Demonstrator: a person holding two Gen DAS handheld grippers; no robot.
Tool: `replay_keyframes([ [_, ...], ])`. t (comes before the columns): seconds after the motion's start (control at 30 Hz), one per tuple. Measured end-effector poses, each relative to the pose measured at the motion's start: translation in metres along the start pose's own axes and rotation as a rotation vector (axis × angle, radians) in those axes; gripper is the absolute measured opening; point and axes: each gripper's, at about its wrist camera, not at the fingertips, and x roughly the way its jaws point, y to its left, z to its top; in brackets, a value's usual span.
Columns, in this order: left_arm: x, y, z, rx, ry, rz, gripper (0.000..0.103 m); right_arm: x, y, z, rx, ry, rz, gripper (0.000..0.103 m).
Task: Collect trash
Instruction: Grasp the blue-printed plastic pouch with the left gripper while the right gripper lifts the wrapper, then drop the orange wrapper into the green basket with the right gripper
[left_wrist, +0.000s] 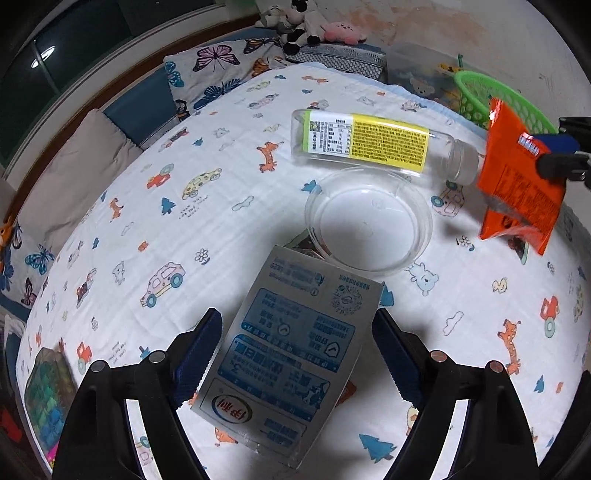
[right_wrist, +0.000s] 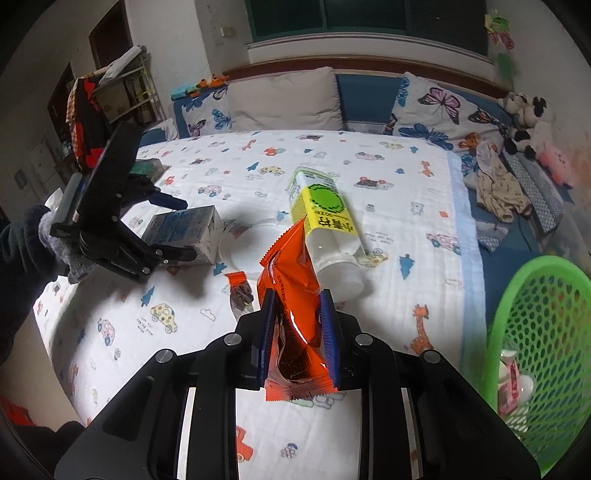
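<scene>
My right gripper (right_wrist: 297, 299) is shut on an orange snack wrapper (right_wrist: 291, 325), held up above the bed; in the left wrist view the same wrapper (left_wrist: 517, 184) hangs from that gripper (left_wrist: 550, 153) at the right edge. My left gripper (left_wrist: 297, 317) is open and straddles a silver-and-blue milk carton (left_wrist: 288, 369) lying on the bed, and its pads show no pressure on it. A clear bottle with a yellow label (left_wrist: 369, 142) lies on its side, with a clear plastic lid (left_wrist: 369, 225) beside it. A small orange wrapper (right_wrist: 238, 291) lies on the sheet.
A green mesh basket (right_wrist: 543, 350) stands at the bed's right edge with a pink-and-white item inside. Pillows (right_wrist: 284, 99), plush toys (right_wrist: 524, 122) and crumpled clothes (right_wrist: 498, 192) line the far side. A coloured box (left_wrist: 48, 398) sits at the left. A sleeve and gloved hand (right_wrist: 33, 236) hold the left gripper.
</scene>
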Motion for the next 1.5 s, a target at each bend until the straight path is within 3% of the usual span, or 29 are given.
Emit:
replay_keyframes([
  [0.4,-0.006,-0.002,-0.002,-0.049,-0.045,-0.005,0.071,-0.033,-0.028,-0.012,0.095,-0.049,-0.036,0.025],
  [0.73,-0.048,-0.02,-0.003,-0.122,-0.108,0.007,0.069,-0.069,-0.07,-0.03,0.203,-0.1,-0.113,0.025],
  [1.13,-0.098,-0.059,0.031,-0.144,-0.221,-0.058,0.068,-0.112,-0.165,-0.062,0.337,-0.134,-0.391,0.025],
  [1.5,-0.103,-0.107,0.08,-0.103,-0.281,-0.134,0.068,-0.095,-0.225,-0.086,0.398,-0.078,-0.515,0.025],
])
